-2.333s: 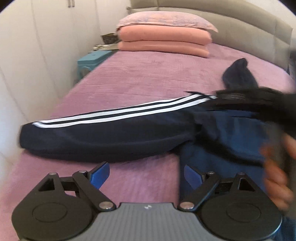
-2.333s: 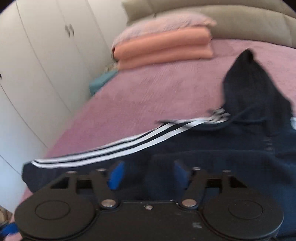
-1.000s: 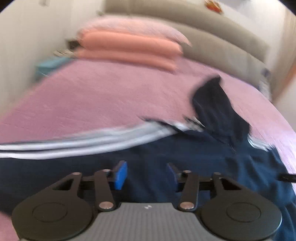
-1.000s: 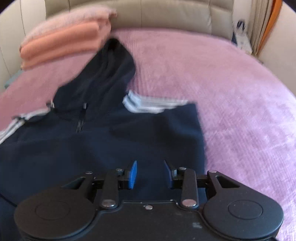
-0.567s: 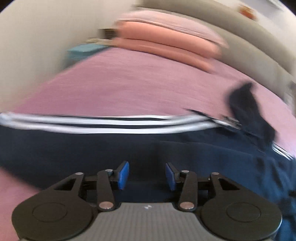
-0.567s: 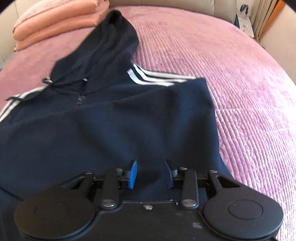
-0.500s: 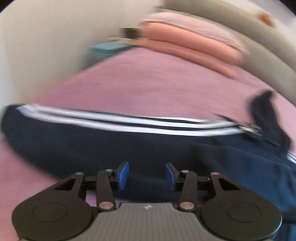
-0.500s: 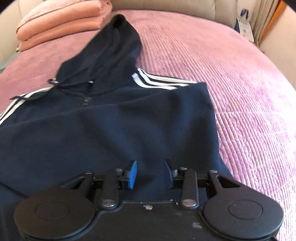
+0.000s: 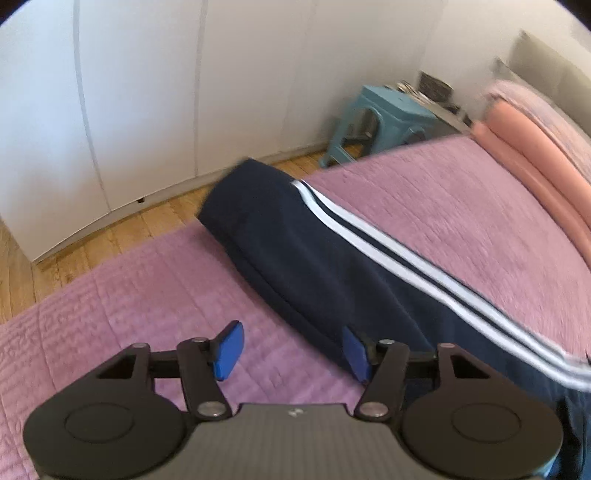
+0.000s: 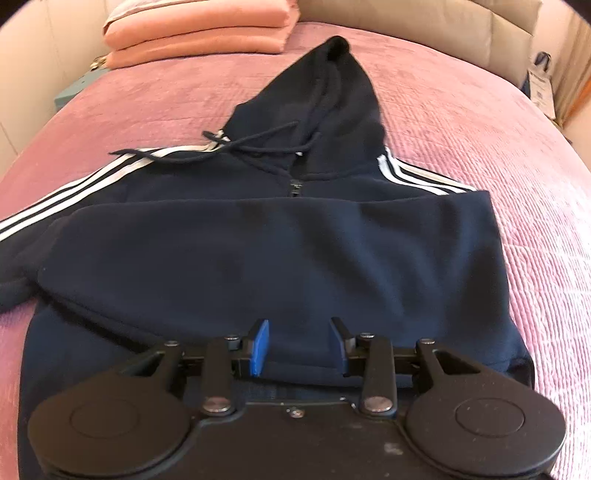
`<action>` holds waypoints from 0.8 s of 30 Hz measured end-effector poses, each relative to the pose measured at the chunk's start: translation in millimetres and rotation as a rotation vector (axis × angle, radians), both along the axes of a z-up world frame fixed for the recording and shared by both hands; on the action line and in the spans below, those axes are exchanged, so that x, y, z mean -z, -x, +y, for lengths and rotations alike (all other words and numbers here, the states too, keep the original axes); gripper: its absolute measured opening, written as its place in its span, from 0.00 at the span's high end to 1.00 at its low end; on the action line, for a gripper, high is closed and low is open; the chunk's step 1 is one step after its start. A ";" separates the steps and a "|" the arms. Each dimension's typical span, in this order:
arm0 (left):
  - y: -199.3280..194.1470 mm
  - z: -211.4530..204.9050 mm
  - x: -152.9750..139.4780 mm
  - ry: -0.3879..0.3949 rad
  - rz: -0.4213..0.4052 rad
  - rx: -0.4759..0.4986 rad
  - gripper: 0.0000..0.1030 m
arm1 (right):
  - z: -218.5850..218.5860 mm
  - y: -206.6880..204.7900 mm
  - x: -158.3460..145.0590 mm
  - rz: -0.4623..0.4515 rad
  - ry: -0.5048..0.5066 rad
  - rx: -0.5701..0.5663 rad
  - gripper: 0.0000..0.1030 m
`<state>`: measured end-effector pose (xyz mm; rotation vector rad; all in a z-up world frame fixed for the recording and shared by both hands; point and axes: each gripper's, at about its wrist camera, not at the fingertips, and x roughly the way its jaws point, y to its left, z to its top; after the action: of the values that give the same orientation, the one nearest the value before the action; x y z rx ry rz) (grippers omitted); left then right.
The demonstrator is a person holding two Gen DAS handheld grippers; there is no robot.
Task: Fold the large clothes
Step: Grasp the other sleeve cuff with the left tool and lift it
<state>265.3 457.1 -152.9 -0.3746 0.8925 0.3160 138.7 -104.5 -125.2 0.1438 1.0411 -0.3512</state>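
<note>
Navy hoodie [image 10: 280, 251], flat on pink bed [image 10: 480, 110]; one sleeve folded across chest, other sleeve [image 9: 332, 251] reaching bed's edge, white-striped. Hood [image 10: 332, 96] towards pillows. Left claw [image 9: 291, 350] apart; right claw [image 10: 299, 347] apart.

Hoodie [image 10: 295, 251]: dark navy, white stripes along sleeve [image 9: 388, 254] and shoulders. Bed cover [image 9: 129, 295]: mauve-pink, quilted lines. Pillows [image 10: 199, 33]: salmon pink. Stool [image 9: 388, 118]: teal. Wardrobe doors [image 9: 140, 92]: white. Floor [image 9: 110, 229]: light wood. Both hand-held grippers: black, blue pads [image 9: 229, 349].
</note>
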 end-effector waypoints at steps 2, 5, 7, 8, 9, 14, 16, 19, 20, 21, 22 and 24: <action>-9.2 6.6 3.0 -0.038 0.008 -0.034 0.43 | 3.8 -3.0 3.0 0.009 0.005 -0.009 0.57; -18.7 14.7 9.2 -0.041 0.002 -0.059 0.43 | 9.2 -5.6 7.6 0.031 0.017 -0.019 0.50; -26.1 23.0 13.0 -0.006 -0.011 -0.083 0.38 | 14.1 -8.9 11.3 0.046 0.035 -0.034 0.50; -29.9 28.6 15.2 0.015 -0.021 -0.102 0.36 | 16.6 -10.1 12.2 0.047 0.037 -0.046 0.50; -34.8 33.3 18.7 0.029 -0.025 -0.121 0.33 | 19.1 -10.8 12.4 0.046 0.040 -0.053 0.50; -61.4 36.7 37.3 -0.011 0.023 -0.147 0.28 | 26.5 -13.2 9.4 0.033 0.054 -0.076 0.50; -72.4 27.5 38.1 -0.067 0.030 -0.128 0.49 | 26.5 -12.6 8.5 0.032 0.056 -0.074 0.50; -79.1 8.7 25.3 -0.122 0.005 -0.064 0.89 | 24.4 -9.8 6.6 0.025 0.048 -0.070 0.50; -78.0 -0.8 18.0 -0.150 -0.013 -0.045 0.89 | 24.1 -8.6 6.0 0.023 0.047 -0.069 0.50; -75.0 -10.1 10.6 -0.177 -0.033 -0.022 0.89 | 23.6 -7.5 5.8 0.021 0.048 -0.070 0.50; -69.4 -23.6 -0.6 -0.200 -0.068 0.016 0.89 | 22.7 -5.4 4.9 0.018 0.049 -0.071 0.50; -56.7 -47.6 -20.6 -0.220 -0.130 0.079 0.89 | 20.4 -1.9 3.1 0.013 0.053 -0.066 0.50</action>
<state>322.0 409.4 -132.3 -0.1541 0.7350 0.3094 140.7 -84.1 -128.3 0.0597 1.0462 -0.3194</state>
